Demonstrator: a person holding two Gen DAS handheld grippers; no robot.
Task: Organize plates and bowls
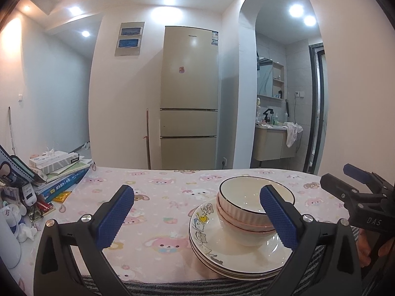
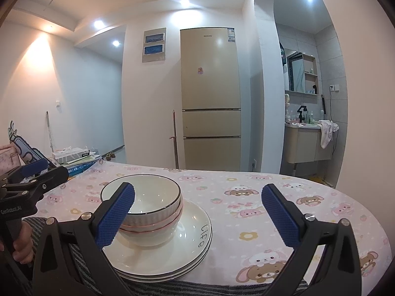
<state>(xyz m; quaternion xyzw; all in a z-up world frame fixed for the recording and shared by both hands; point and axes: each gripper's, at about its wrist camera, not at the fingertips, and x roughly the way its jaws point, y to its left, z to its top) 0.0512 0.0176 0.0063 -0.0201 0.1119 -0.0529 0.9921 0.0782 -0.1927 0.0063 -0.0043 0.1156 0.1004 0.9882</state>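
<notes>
Centrally, ribbed round bowls (image 1: pixel 249 209) on glossy plates (image 2: pixel 172 254)

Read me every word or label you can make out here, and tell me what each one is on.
"Life" on the rim of the top plate.
"DAS" on the right tongs, on the black body.
"GenRobot.AI" on the left tongs, on the black body.
The brand name and energy label on the fridge, the book covers and the tissue box: too small or blurred to read.

Both wrist views look low across the table (image 1: pixel 153 244), sharing the fridge (image 2: pixel 211 93).
</notes>
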